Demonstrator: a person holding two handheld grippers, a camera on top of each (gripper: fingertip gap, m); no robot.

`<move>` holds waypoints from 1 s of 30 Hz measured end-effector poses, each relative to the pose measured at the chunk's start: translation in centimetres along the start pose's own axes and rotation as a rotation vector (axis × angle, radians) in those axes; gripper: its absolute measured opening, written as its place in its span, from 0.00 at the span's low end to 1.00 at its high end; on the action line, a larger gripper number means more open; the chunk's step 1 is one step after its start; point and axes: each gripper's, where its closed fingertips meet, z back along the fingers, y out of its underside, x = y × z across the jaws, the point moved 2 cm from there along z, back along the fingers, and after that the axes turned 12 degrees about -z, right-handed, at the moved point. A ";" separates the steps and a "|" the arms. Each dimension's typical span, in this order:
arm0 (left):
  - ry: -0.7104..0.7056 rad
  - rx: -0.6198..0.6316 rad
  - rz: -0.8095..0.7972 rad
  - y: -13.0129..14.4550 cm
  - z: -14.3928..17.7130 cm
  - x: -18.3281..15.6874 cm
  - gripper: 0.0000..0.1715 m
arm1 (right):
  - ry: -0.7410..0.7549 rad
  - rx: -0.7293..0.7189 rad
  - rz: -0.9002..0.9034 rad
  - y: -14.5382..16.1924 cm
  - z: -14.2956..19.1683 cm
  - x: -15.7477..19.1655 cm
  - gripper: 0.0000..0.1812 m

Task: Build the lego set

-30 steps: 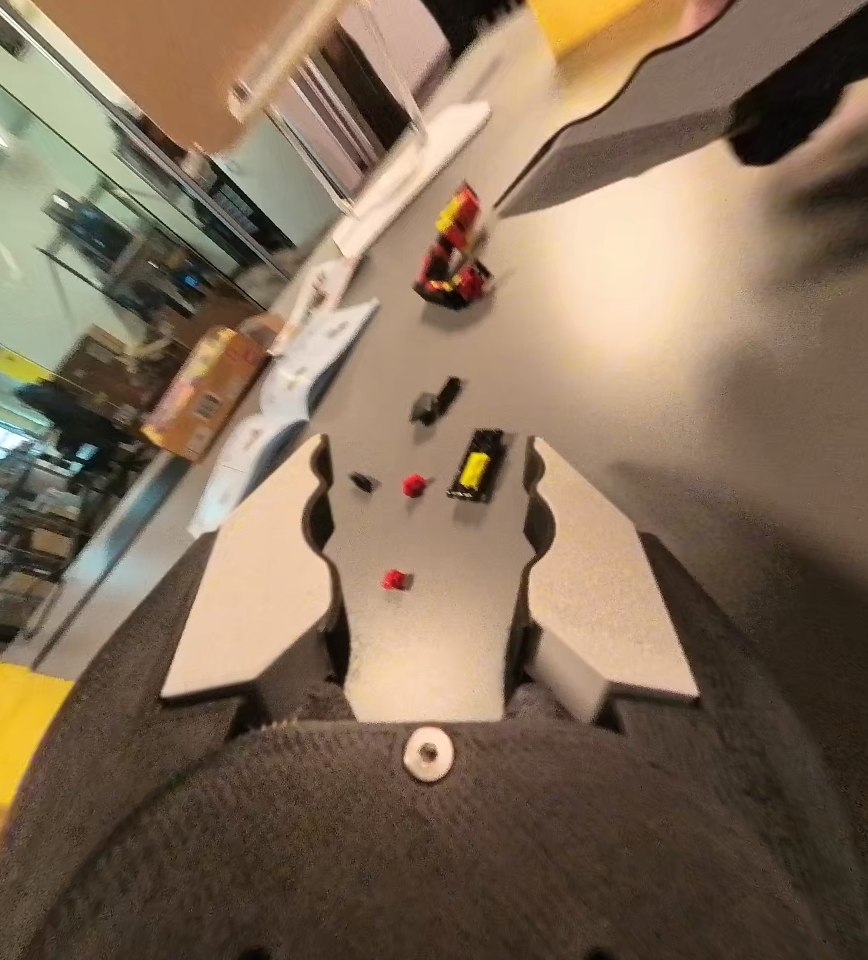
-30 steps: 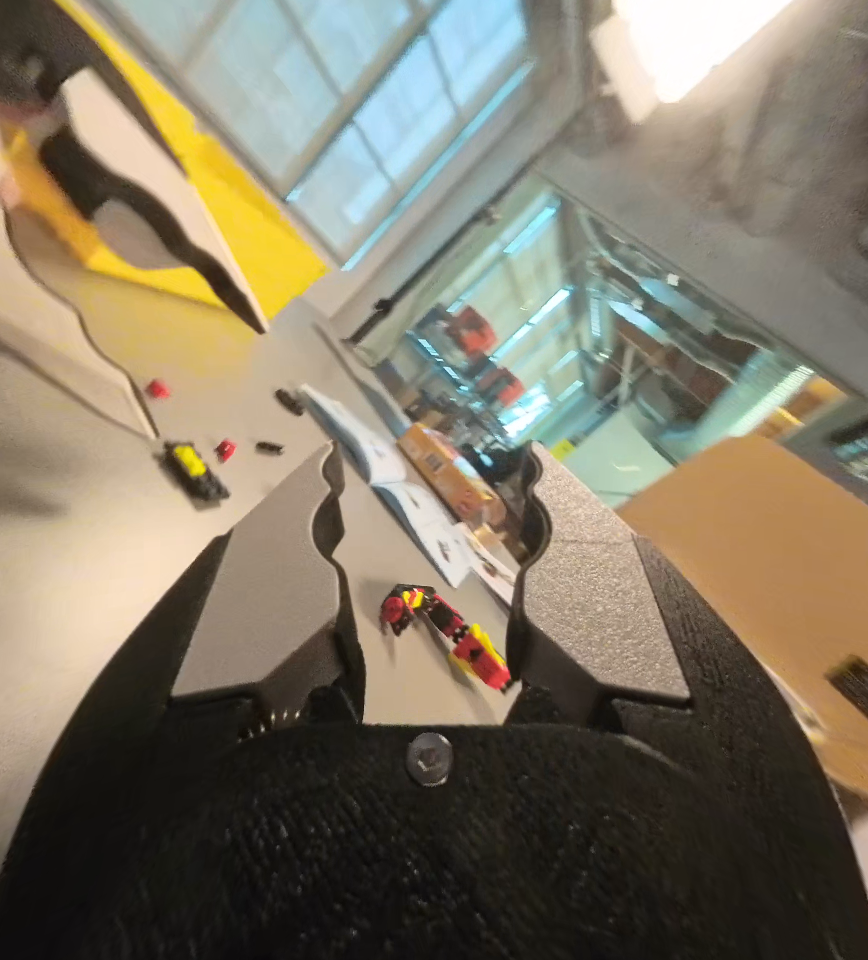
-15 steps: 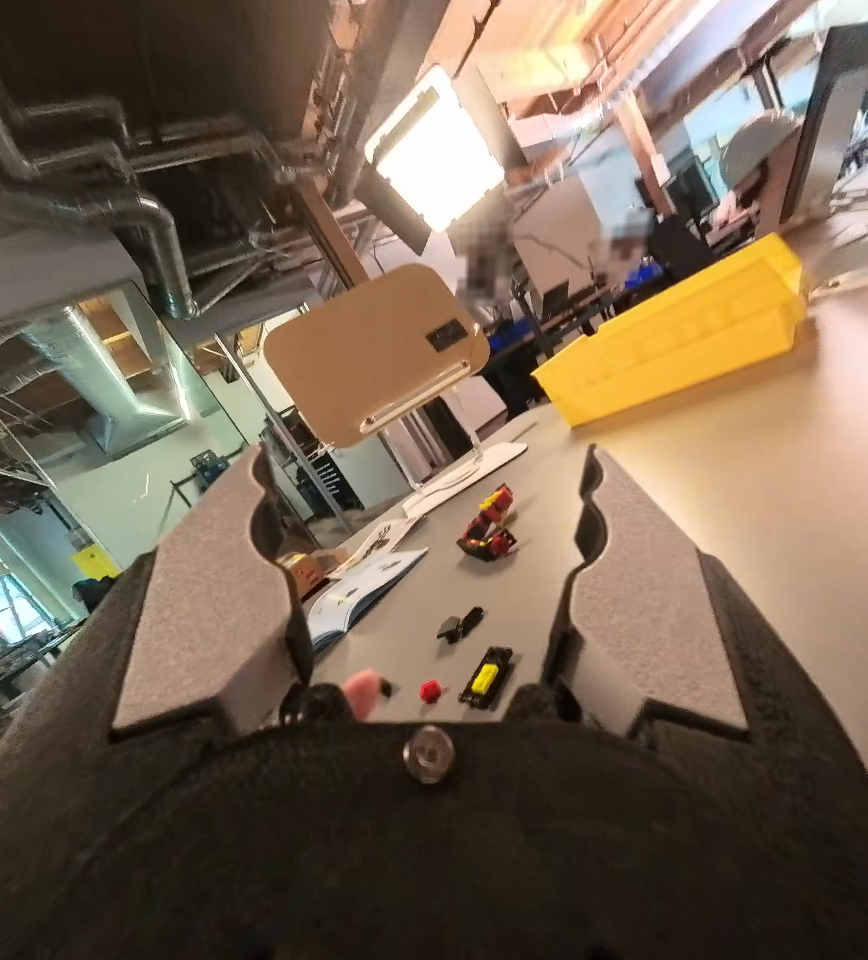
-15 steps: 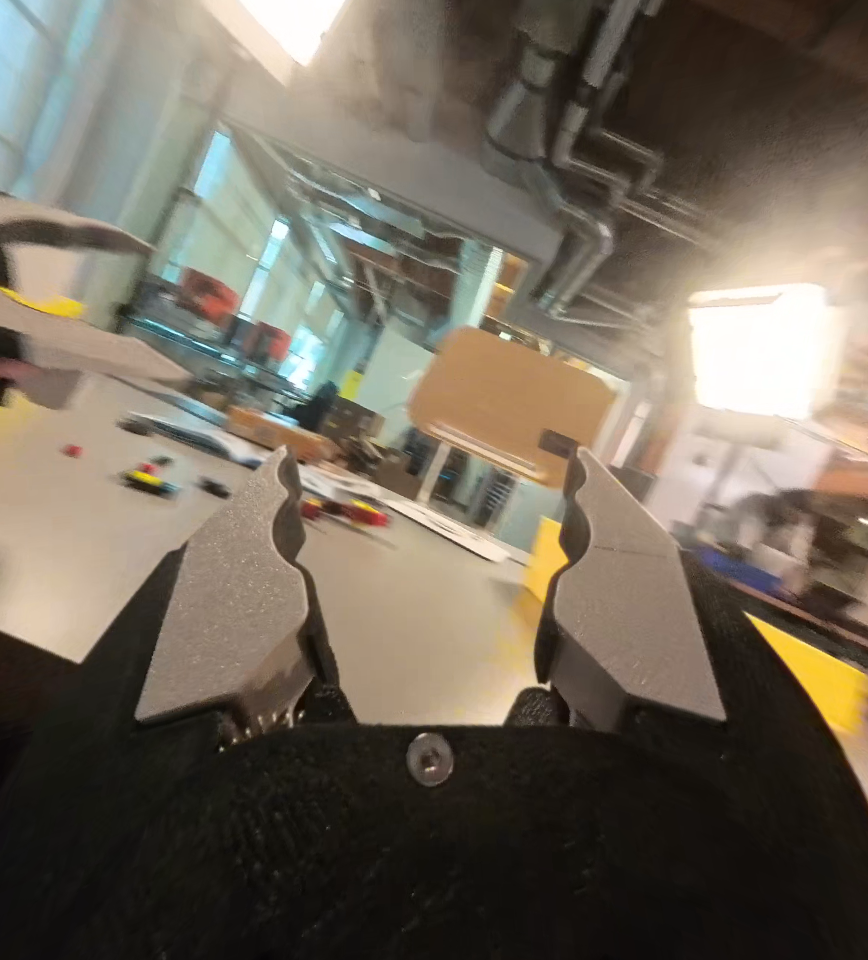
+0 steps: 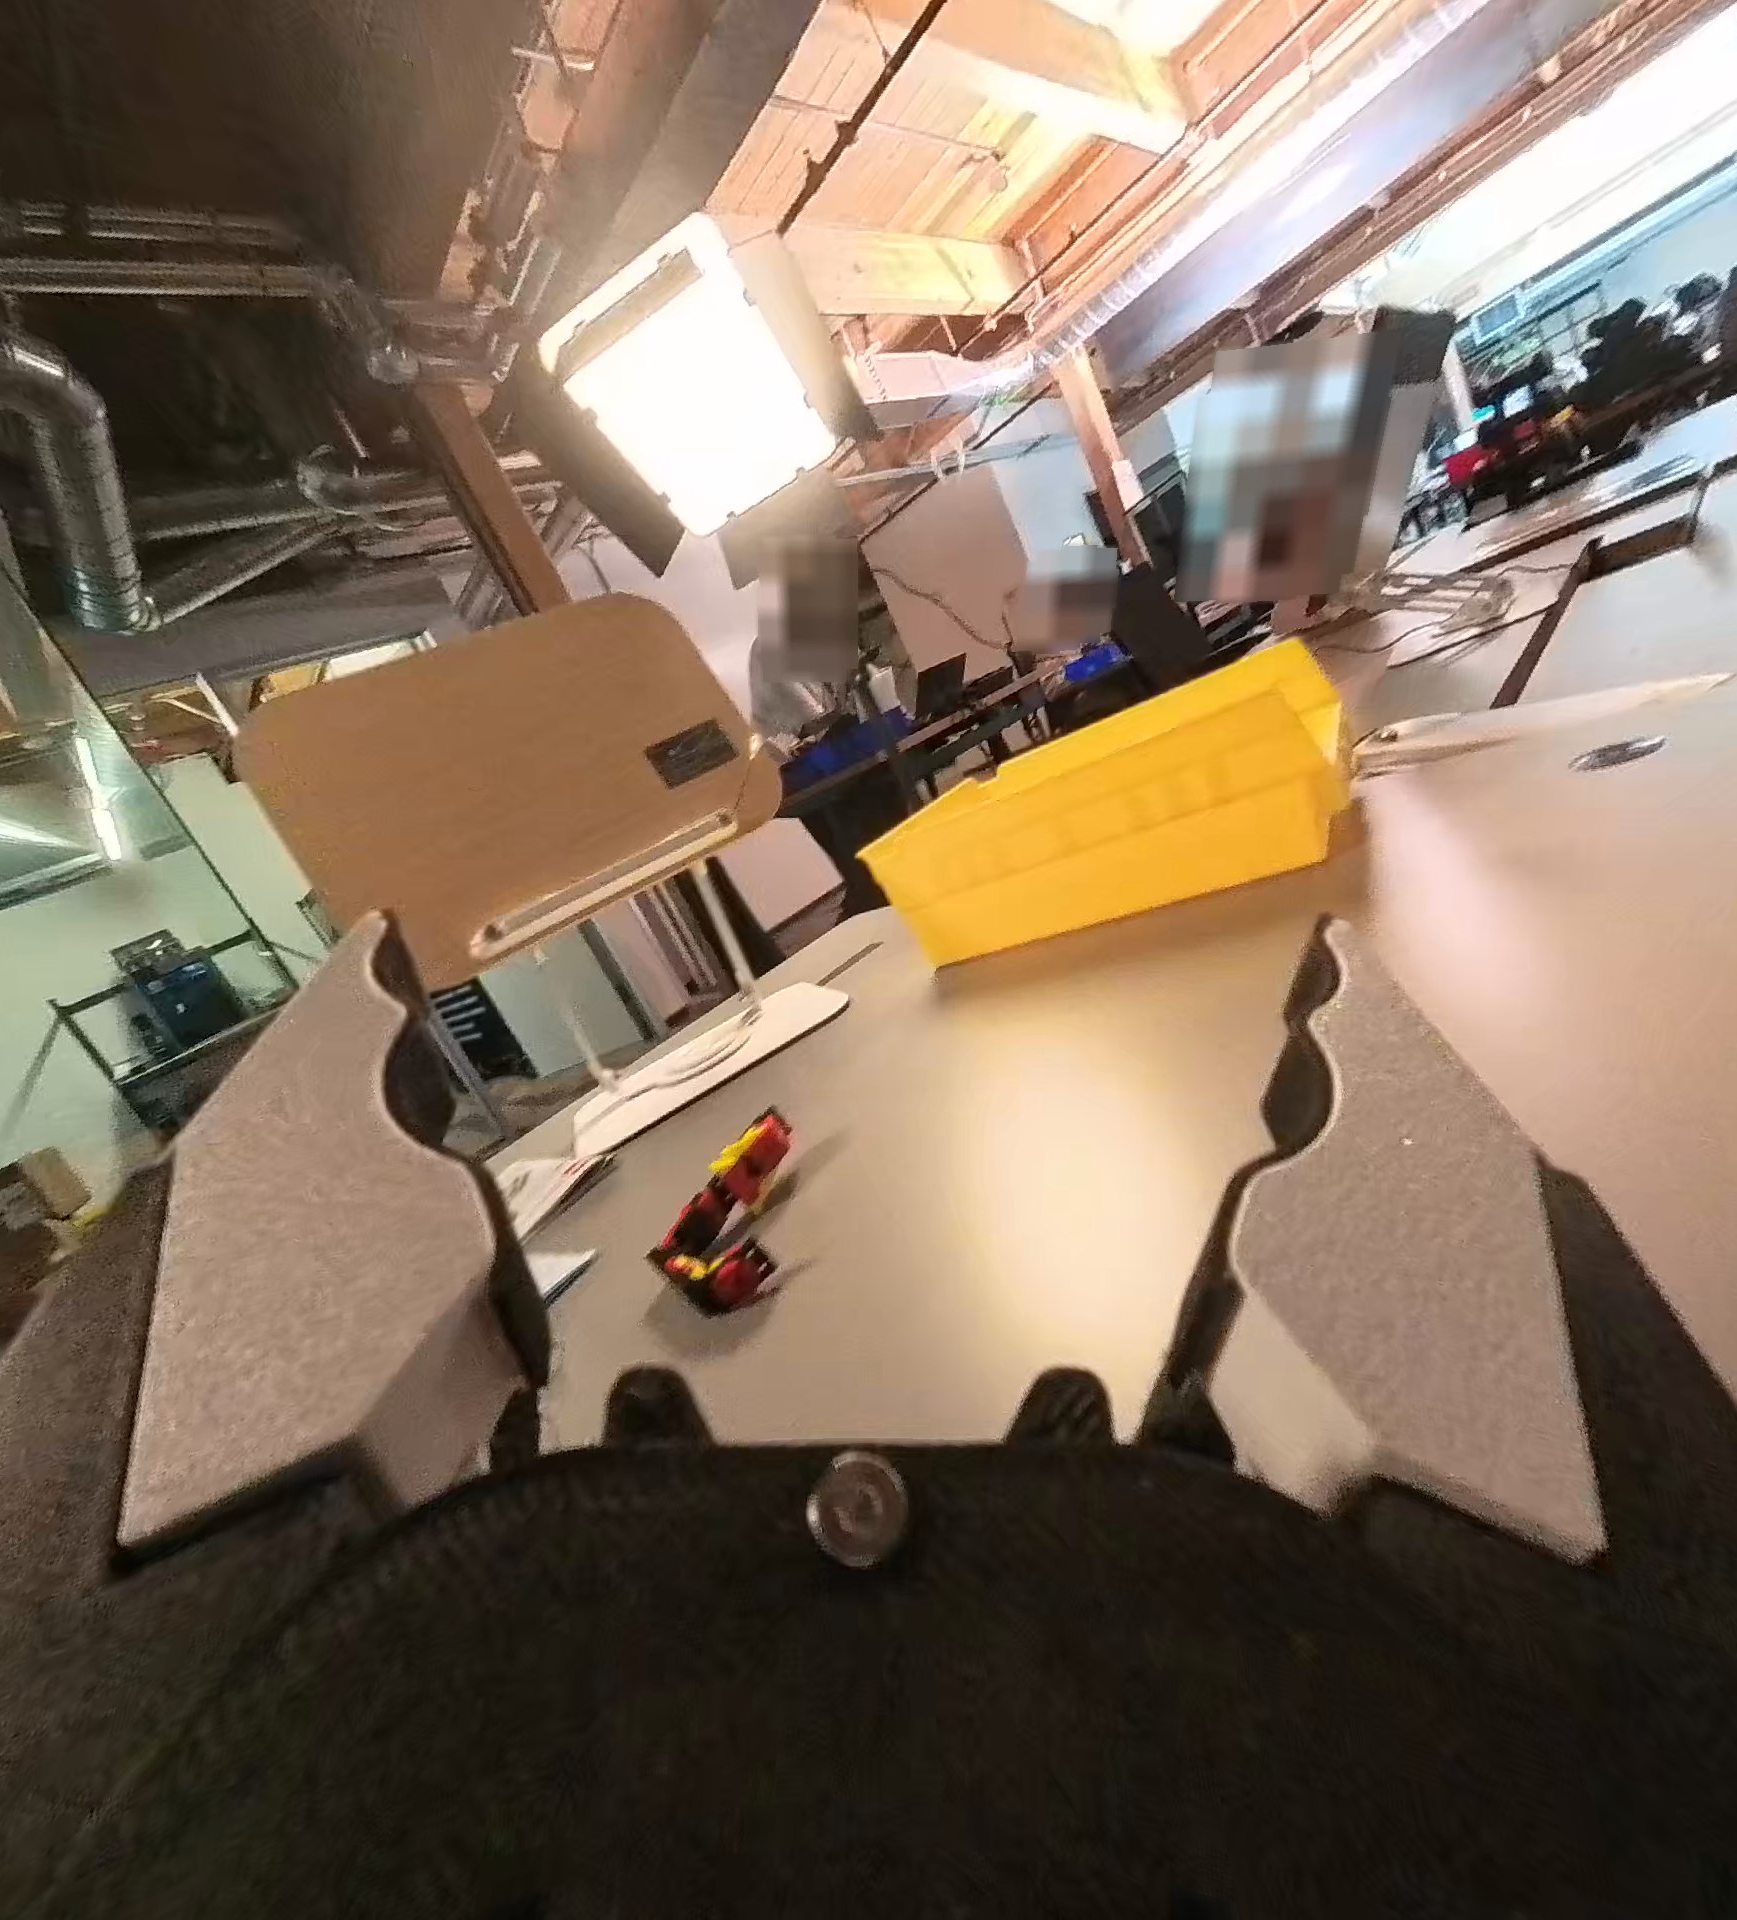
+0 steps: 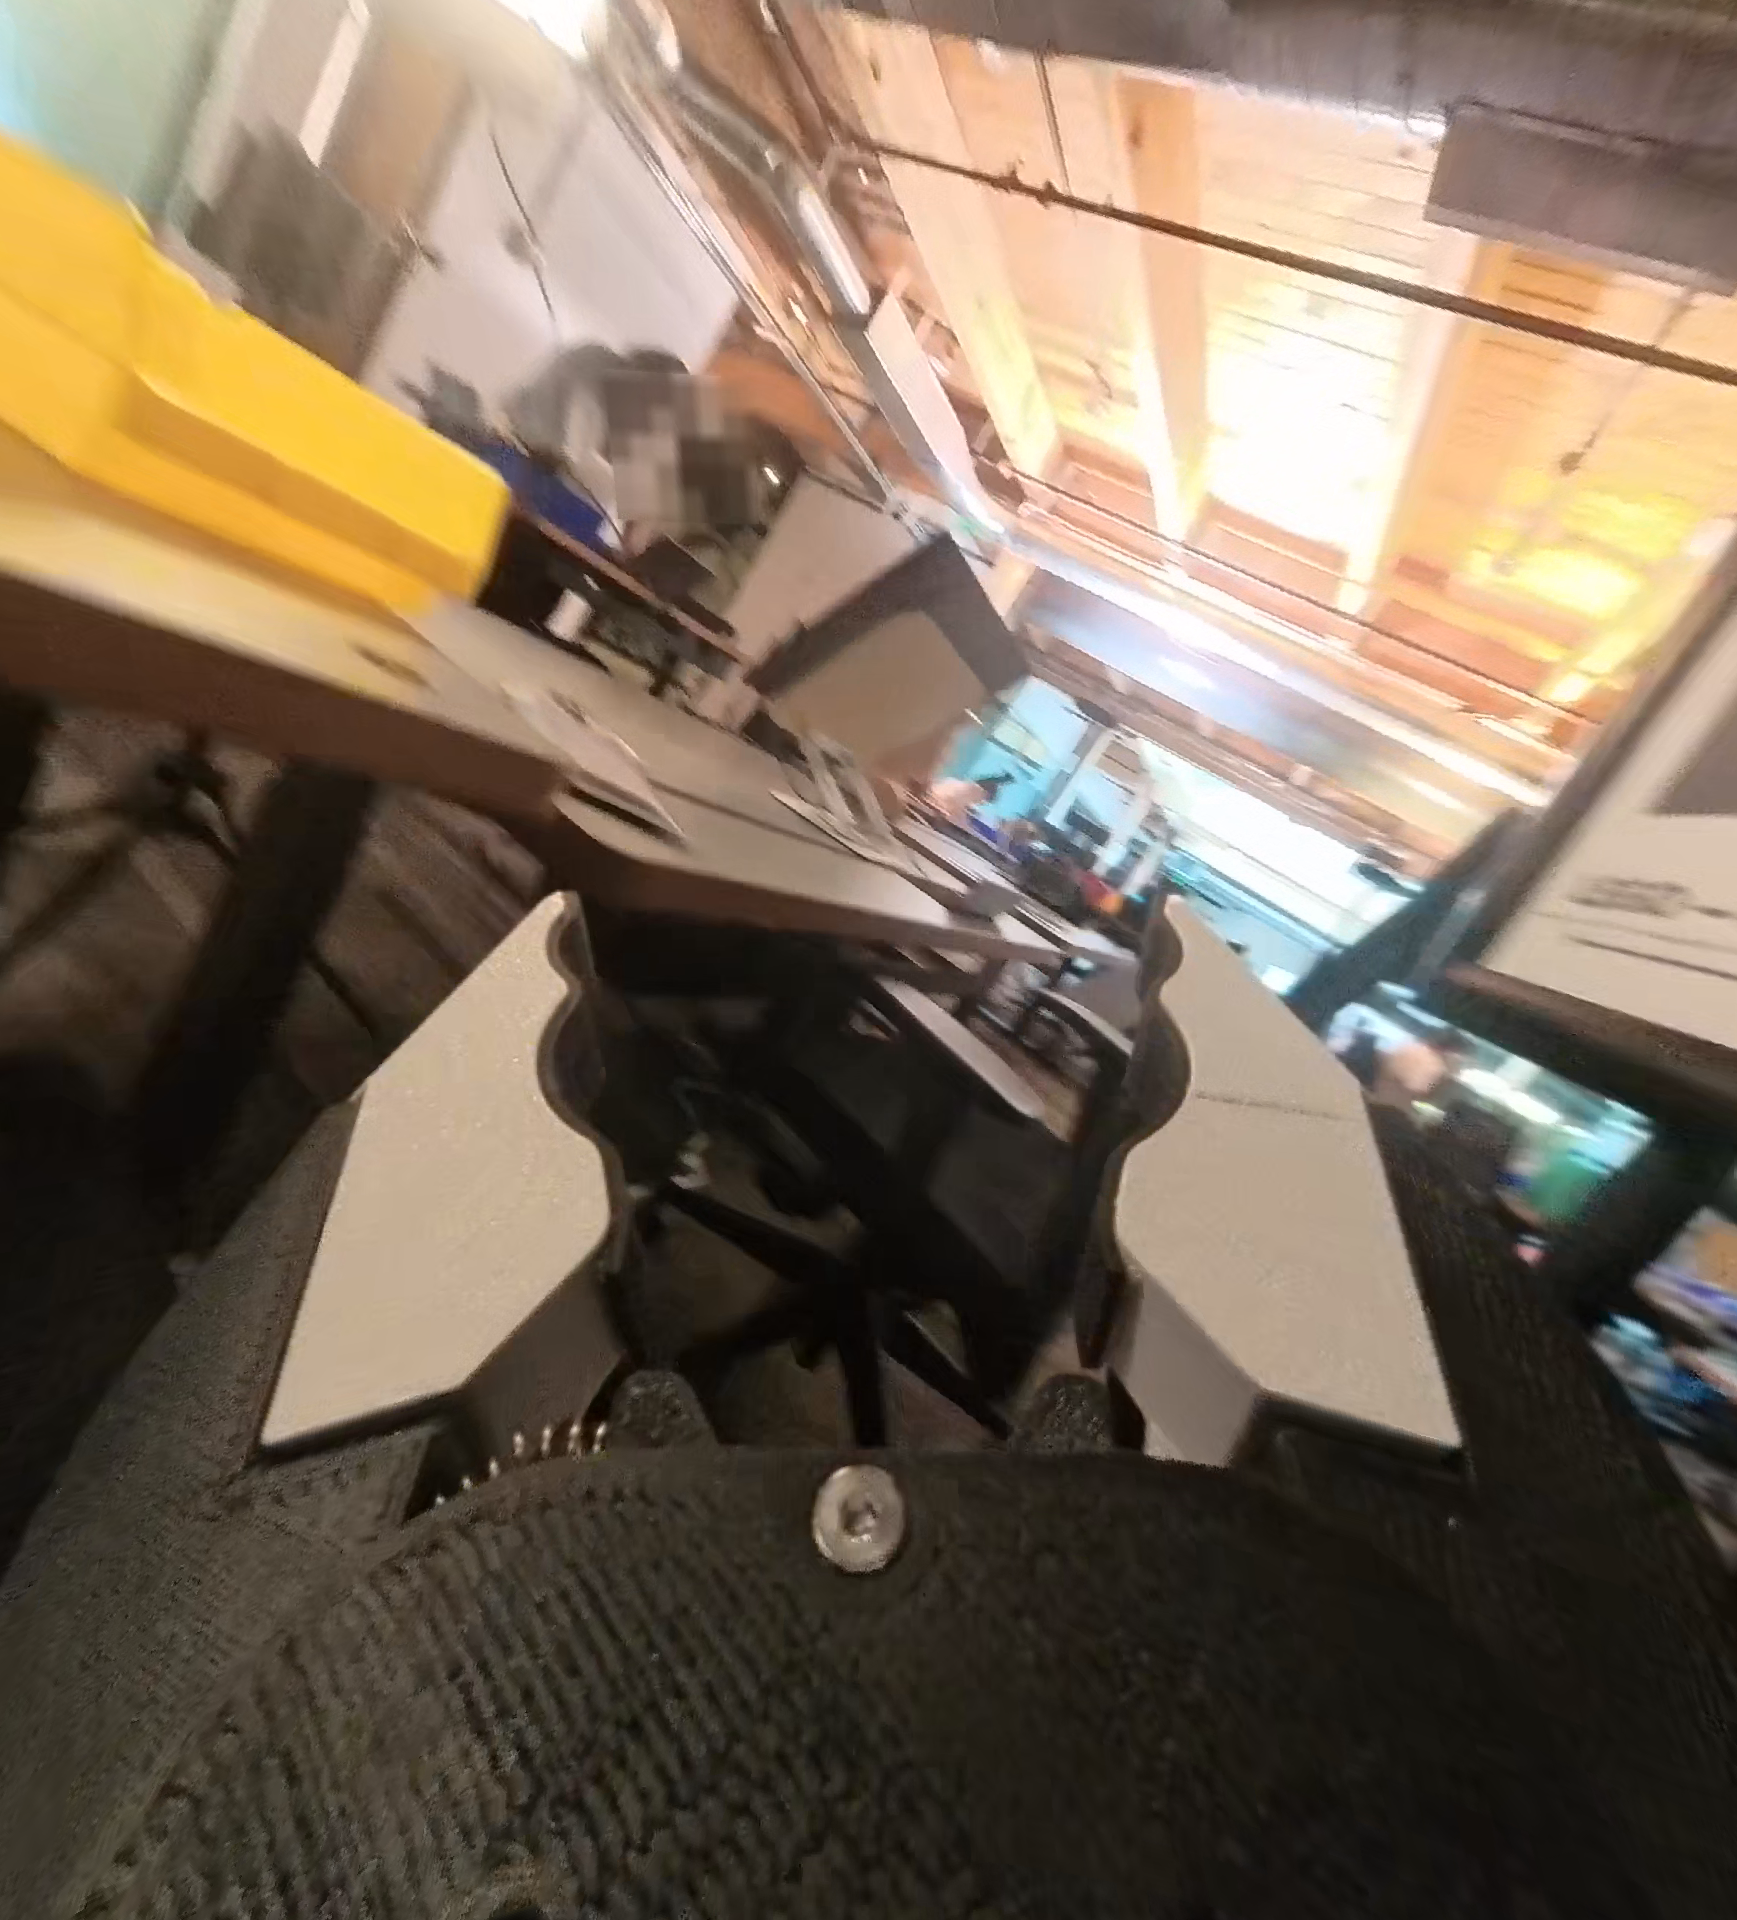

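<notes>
Left gripper (image 5: 848, 966), right gripper (image 6: 864, 935) apart, empty; lego model (image 5: 729, 1210) long axis runs away up-right.

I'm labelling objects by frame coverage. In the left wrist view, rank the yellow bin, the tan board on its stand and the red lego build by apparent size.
1. tan board and yellow bin: too close to rank, and they sit at different depths.
2. red lego build: clearly smallest.
</notes>
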 end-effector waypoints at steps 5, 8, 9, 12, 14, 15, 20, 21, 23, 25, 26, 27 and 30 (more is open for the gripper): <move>0.039 -0.140 -0.103 -4.5 -2.1 -2.9 0.91 | 0.190 0.119 0.220 3.4 5.3 -5.9 0.60; 0.116 -0.248 -0.196 -7.7 -3.1 -5.9 0.91 | 0.329 0.188 0.227 5.7 9.1 -9.2 0.62; 0.144 -0.282 -0.217 -8.7 -3.4 -6.9 0.91 | 0.371 0.210 0.220 6.2 10.3 -10.1 0.63; 0.192 -0.344 -0.179 -10.6 -4.7 -9.0 0.91 | 0.510 0.170 0.215 4.6 13.7 -13.0 0.63; 0.210 -0.339 -0.075 -10.8 -5.9 -10.0 0.92 | 0.573 0.166 0.220 4.2 15.9 -14.5 0.63; 0.220 -0.329 -0.022 -10.8 -6.4 -10.4 0.92 | 0.598 0.171 0.214 4.2 16.9 -15.1 0.63; 0.284 -0.296 0.073 -11.0 -8.2 -13.3 0.92 | 0.734 0.076 0.133 2.6 21.3 -17.9 0.61; 0.299 -0.311 0.065 -11.6 -8.5 -13.9 0.91 | 0.758 0.043 0.130 1.8 22.3 -18.2 0.59; 0.327 -0.366 0.049 -13.1 -8.8 -15.0 0.91 | 0.798 0.007 0.126 0.8 24.3 -18.7 0.59; 0.365 -0.428 0.053 -14.9 -9.2 -16.4 0.91 | 0.839 0.013 0.109 0.5 26.2 -19.0 0.59; 0.390 -0.460 0.064 -15.8 -9.3 -17.3 0.91 | 0.858 0.026 0.105 0.5 27.0 -19.1 0.59; 0.417 -0.486 0.075 -16.6 -9.4 -18.3 0.91 | 0.873 0.039 0.105 0.5 27.8 -19.2 0.59; 0.507 -0.561 0.097 -18.6 -9.0 -21.6 0.92 | 0.918 0.080 0.131 0.1 30.2 -19.1 0.60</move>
